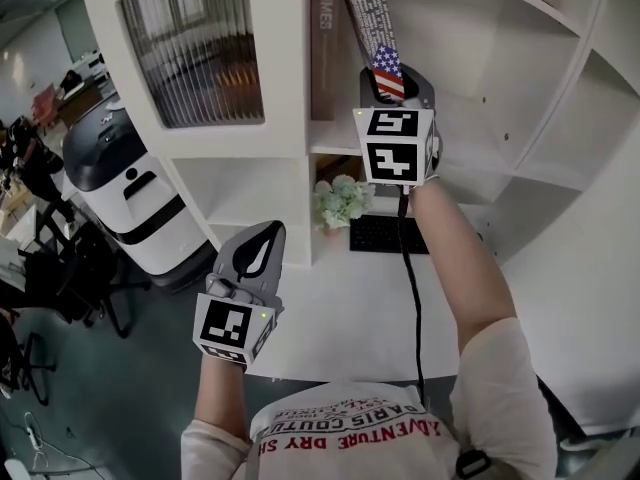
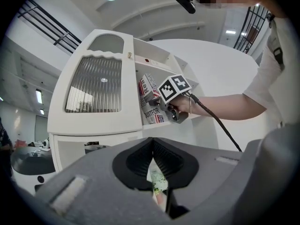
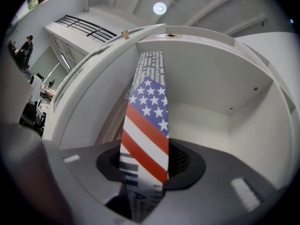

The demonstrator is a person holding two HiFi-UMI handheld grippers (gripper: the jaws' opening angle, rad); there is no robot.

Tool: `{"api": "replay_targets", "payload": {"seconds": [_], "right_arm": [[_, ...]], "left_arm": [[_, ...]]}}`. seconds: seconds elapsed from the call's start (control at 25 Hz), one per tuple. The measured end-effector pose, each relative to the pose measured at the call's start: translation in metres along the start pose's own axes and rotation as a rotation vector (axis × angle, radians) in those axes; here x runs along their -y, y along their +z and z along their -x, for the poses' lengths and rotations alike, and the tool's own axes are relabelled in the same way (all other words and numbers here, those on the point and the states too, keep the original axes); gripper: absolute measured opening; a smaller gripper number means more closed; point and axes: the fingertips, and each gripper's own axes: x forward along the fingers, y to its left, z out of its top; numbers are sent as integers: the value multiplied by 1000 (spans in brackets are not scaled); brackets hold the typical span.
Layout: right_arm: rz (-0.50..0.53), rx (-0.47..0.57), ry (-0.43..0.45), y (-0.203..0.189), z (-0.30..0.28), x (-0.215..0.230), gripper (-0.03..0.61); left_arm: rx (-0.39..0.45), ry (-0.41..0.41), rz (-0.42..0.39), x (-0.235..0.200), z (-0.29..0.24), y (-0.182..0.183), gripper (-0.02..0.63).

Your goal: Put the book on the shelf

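Your right gripper (image 1: 390, 80) pinches the flag-covered book (image 3: 146, 121), tilted inside the shelf compartment (image 3: 215, 90) ahead; release probably remains. Your left gripper (image 1: 264, 236) hangs closed and empty.

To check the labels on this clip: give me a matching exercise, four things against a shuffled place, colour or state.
1 book
2 left tongs
3 plant
4 keyboard

A black
B shut, nothing held
C pale green and white
D gripped by the right tongs, up in the shelf

Pairs: 1-D, 2-B, 3-C, 4-A
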Motion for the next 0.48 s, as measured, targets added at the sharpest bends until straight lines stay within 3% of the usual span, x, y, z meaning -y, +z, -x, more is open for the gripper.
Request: {"api": "replay_targets", "payload": {"seconds": [0.2,0.4,0.48], "right_arm": [[-4,-30,85,-4,-26,-8,183],[-46,-45,183,-9,-43,-14,281],[-61,-51,197,-9,-50,-15,291]], "left_arm": [[0,13,14,-4,-6,-5,5],[-12,58,18,-11,-8,-15,5],[-11,75,12,-15,-9,-15,5]]}}
